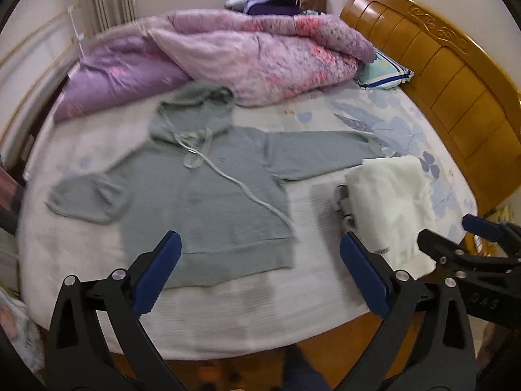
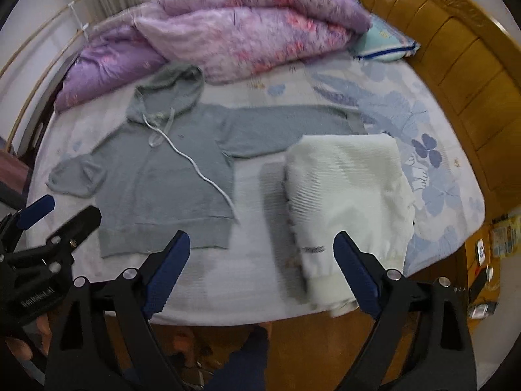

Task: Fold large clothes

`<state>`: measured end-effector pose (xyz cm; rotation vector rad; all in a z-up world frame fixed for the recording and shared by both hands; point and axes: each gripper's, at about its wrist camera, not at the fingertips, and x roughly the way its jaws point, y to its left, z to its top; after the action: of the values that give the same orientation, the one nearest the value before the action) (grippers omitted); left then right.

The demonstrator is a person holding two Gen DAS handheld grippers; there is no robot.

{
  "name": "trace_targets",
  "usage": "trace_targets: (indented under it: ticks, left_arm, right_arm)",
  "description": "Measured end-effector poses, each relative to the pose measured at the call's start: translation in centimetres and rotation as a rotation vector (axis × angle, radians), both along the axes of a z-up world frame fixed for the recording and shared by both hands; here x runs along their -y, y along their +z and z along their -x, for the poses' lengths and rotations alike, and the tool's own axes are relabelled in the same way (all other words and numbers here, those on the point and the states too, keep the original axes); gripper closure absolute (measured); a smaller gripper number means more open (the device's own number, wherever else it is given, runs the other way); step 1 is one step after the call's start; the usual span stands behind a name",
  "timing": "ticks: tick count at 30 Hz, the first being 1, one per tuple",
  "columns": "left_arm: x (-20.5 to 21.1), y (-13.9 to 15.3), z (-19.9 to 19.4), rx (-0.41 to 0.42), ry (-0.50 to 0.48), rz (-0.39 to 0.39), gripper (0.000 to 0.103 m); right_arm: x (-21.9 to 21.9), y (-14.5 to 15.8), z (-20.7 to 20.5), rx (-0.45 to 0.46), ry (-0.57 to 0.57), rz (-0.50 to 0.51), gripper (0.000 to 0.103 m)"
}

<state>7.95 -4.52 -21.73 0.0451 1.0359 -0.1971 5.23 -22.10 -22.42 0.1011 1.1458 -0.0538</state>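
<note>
A grey-green hoodie (image 1: pixel 202 195) lies flat and face up on the bed, hood toward the quilt, both sleeves spread out; it also shows in the right wrist view (image 2: pixel 162 176). A folded white garment (image 1: pixel 390 208) lies to its right near the bed's front edge, larger in the right wrist view (image 2: pixel 348 202). My left gripper (image 1: pixel 260 273) is open and empty, above the bed's front edge in front of the hoodie's hem. My right gripper (image 2: pixel 262 267) is open and empty, in front of the gap between the hoodie and the white garment.
A crumpled purple and pink quilt (image 1: pixel 228 52) lies across the far side of the bed. A small pillow (image 1: pixel 381 71) sits by the wooden headboard (image 1: pixel 456 75) on the right. The floral sheet (image 1: pixel 390 123) shows beyond the white garment. Wooden floor lies below the bed's front edge.
</note>
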Motion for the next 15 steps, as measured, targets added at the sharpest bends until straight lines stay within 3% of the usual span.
trace_targets:
  ticks: [7, 11, 15]
  left_arm:
    - [-6.6, 6.2, 6.5, 0.082, -0.053, -0.003, 0.005]
    - [-8.4, 9.0, 9.5, 0.115, -0.037, 0.023, 0.005]
    - [-8.8, 11.6, 11.6, 0.177, -0.012, 0.021, 0.005]
  right_arm:
    - [-6.8, 6.8, 6.6, 0.127, -0.053, -0.001, 0.016]
    - [-8.5, 9.8, 8.8, 0.169, -0.034, 0.031, 0.016]
    - [-8.5, 12.3, 10.3, 0.233, 0.002, 0.049, 0.009]
